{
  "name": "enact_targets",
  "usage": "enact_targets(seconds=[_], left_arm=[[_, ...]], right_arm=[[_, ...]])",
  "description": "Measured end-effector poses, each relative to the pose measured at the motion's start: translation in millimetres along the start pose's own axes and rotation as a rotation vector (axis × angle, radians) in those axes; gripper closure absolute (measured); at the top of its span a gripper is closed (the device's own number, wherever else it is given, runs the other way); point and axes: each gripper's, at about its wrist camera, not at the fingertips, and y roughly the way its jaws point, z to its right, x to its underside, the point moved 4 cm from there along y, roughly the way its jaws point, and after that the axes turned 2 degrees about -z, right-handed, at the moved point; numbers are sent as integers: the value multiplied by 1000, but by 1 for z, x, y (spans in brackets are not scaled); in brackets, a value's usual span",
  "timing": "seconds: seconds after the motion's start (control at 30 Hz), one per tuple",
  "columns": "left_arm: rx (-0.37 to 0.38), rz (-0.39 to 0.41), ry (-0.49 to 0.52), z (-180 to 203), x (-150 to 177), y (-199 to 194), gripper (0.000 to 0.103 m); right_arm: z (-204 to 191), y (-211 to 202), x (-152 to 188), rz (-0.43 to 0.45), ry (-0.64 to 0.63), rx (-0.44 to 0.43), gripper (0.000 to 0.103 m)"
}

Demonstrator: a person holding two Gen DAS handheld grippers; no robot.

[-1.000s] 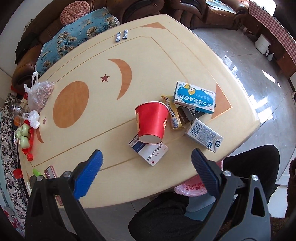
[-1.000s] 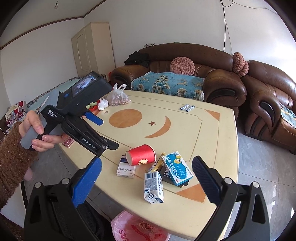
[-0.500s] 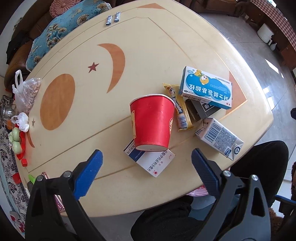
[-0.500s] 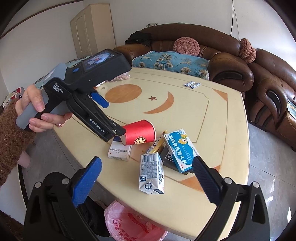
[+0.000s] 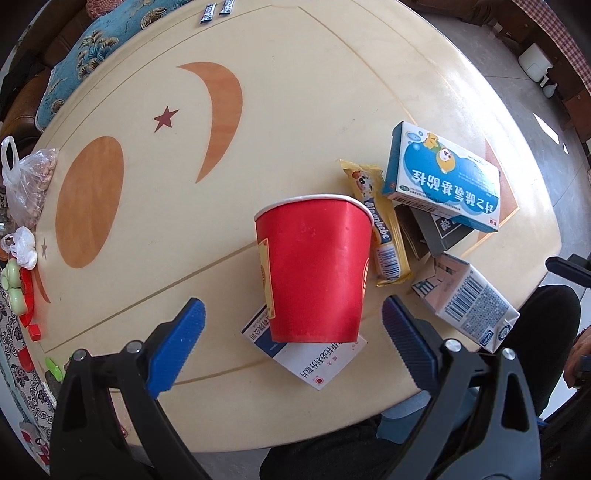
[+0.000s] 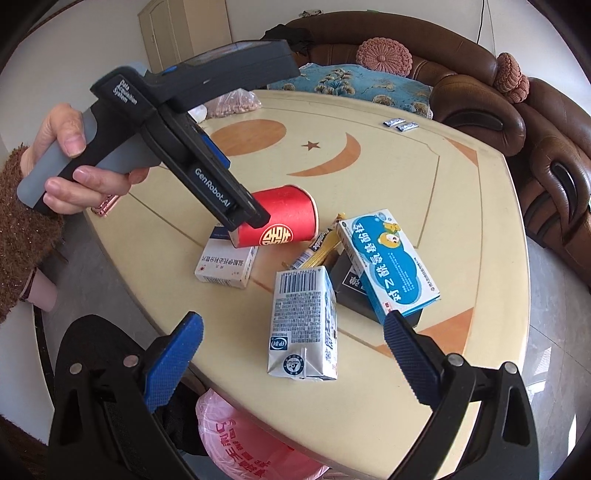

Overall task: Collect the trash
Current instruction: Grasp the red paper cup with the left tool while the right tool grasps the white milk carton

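A red paper cup (image 5: 314, 269) (image 6: 279, 221) lies on its side on the cream table, its base resting on a white medicine box (image 5: 314, 360) (image 6: 225, 267). My left gripper (image 5: 293, 339) stands open just above the cup's base, fingers either side and apart from it. To the right lie a yellow candy wrapper (image 5: 378, 225), a blue-and-white medicine box (image 5: 443, 181) (image 6: 388, 264) over a dark box (image 5: 439, 229), and a white milk carton (image 5: 469, 299) (image 6: 304, 321). My right gripper (image 6: 293, 352) is open, hovering near the carton.
A pink trash bag (image 6: 251, 439) hangs below the table's near edge (image 6: 369, 369). A bag of nuts (image 5: 29, 184) and small toys (image 5: 16, 284) sit at the left rim. Two small sachets (image 5: 218, 11) lie far back. Brown sofas (image 6: 480, 81) stand behind the table.
The left gripper has come down and closer to the red cup, which now fills the space ahead of its fingers. The right gripper has moved nearer the milk carton.
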Motion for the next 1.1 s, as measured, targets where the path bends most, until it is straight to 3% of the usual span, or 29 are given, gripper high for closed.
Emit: enact_targets(seconds=[0.43, 0.5, 0.57, 0.73, 0.8, 0.87, 0.93, 1.1], left_arm=[[36, -49, -1, -2, -13, 33, 9], [33, -50, 7, -1, -14, 34, 9], [29, -48, 14, 1, -15, 35, 9], [45, -55, 14, 1, -23, 42, 10], [63, -72, 4, -1, -26, 47, 20], [81, -92, -20, 0, -29, 51, 34], [87, -99, -34, -5, -26, 53, 41], [85, -58, -51, -10, -23, 44, 42]], right_arm=[[17, 51, 11, -73, 34, 39, 9], [18, 55, 12, -79, 28, 48, 20], [18, 60, 13, -87, 20, 58, 23], [16, 67, 16, -104, 1, 61, 49], [15, 68, 16, -103, 5, 44, 60], [14, 68, 16, -101, 4, 53, 60], [13, 67, 17, -98, -2, 62, 60], [7, 58, 16, -78, -26, 86, 61]])
